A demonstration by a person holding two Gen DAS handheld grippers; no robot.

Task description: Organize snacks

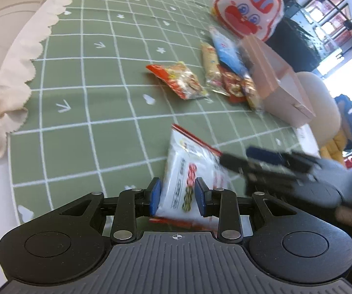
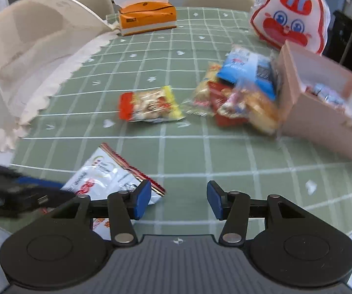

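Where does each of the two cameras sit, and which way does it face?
Left wrist: on the left tongs, looking down along them at the white packet clamped between the pads; the blurred right tongs enter from the right.
Right wrist: on the right tongs, jaws apart over bare green tablecloth; the left tongs show at left.
Shared: white packet, red-and-yellow packet, pink box, rabbit bag.

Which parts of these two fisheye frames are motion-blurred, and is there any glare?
Left wrist view: the right gripper is smeared; the white red-edged snack packet and green checked tablecloth are fairly sharp; the windows at right are blown out. Right wrist view: the pile of mixed snack packets, pink open box and left gripper are blurred; grid lines bow.
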